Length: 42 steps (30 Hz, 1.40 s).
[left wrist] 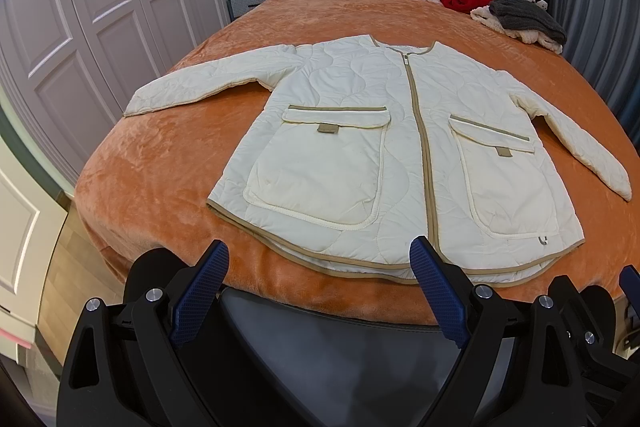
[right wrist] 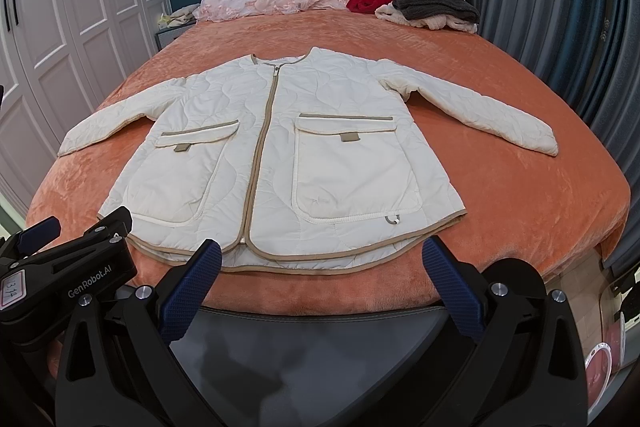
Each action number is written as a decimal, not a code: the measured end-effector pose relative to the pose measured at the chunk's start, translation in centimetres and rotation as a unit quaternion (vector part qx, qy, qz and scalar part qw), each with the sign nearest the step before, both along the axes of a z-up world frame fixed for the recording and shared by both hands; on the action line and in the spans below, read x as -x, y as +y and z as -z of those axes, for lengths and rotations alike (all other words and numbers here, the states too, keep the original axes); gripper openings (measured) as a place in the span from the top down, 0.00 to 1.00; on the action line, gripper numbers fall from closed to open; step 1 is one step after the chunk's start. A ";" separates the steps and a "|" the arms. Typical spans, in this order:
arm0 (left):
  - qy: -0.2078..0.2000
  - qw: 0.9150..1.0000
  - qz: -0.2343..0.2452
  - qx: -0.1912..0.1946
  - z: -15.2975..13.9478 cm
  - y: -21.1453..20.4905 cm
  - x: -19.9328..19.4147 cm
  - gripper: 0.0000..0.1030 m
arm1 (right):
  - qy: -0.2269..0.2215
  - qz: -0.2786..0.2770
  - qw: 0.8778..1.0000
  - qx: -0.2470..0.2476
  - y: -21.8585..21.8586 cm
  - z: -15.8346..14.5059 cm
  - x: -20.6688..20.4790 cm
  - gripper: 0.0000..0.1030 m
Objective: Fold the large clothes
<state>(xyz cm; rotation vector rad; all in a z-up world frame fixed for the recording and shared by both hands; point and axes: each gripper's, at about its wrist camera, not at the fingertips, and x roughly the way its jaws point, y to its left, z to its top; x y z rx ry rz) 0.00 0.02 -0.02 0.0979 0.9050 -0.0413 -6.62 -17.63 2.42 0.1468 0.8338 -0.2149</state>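
Left gripper point(left wrist: 320, 259): blue pads apart, empty, hovering at the near hem. Cream quilted zip-front jacket with tan trim point(left wrist: 360, 155) lies flat, face up, sleeves spread, mid orange plush bedspread point(left wrist: 160, 187). Right gripper point(right wrist: 324, 257): likewise apart, empty, near hem. Risk, judged: padded fabric is slippery and thick; a shallow pinch catches the top layer only, so the fold skews.

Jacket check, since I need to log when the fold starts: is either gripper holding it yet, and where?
Nothing is held. The left gripper and right gripper are both open, short of the jacket hem.
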 end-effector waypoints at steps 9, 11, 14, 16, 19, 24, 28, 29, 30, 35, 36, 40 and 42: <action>0.000 1.000 0.000 0.000 0.0 0.0 0.0 0.14 | 0.000 0.000 1.000 0.000 0.1 0.1 0.0 0.05; 0.000 1.000 0.000 0.000 0.0 0.0 0.0 0.14 | 0.000 0.000 1.000 0.000 0.0 0.0 0.0 0.05; 0.001 1.000 0.000 0.001 0.0 0.0 0.0 0.14 | 0.002 -0.002 1.000 -0.001 0.0 0.2 0.0 0.05; 0.003 1.000 0.003 0.004 0.7 0.9 0.2 0.14 | 0.005 -0.009 1.000 -0.008 -0.1 0.7 -0.1 0.05; 0.005 1.000 0.008 0.014 0.9 1.2 0.1 0.14 | 0.011 -0.003 0.999 -0.032 -1.4 1.6 -0.5 0.05; 0.005 1.000 0.007 0.015 1.2 1.0 -2.3 0.13 | 0.011 0.045 0.997 -0.062 -7.8 2.5 -2.2 0.05; 0.012 1.000 0.000 0.013 1.9 0.9 -4.7 0.12 | 0.003 0.105 0.989 -0.102 -15.8 3.6 -4.5 0.05; 0.012 1.000 -0.001 0.011 2.0 0.9 -5.2 0.12 | -0.001 0.120 0.987 -0.110 -17.8 3.9 -5.0 0.05; 0.014 1.000 -0.008 0.008 2.3 0.9 -6.1 0.12 | -0.006 0.141 0.983 -0.118 -20.4 4.3 -5.6 0.05; 0.020 0.999 -0.030 0.014 3.4 1.2 -9.4 0.12 | -0.017 0.233 0.961 -0.151 -30.7 6.9 -8.0 0.05; 0.020 0.999 -0.038 0.014 3.7 1.2 -10.3 0.12 | -0.017 0.253 0.955 -0.156 -32.6 7.5 -8.3 0.05; 0.008 0.997 -0.072 0.023 4.3 1.8 -12.3 0.13 | -0.024 0.326 0.929 -0.173 -40.0 10.1 -9.3 0.05; -0.001 0.996 -0.092 0.023 4.5 1.9 -13.3 0.12 | -0.030 0.353 0.918 -0.180 -42.5 11.1 -9.4 0.05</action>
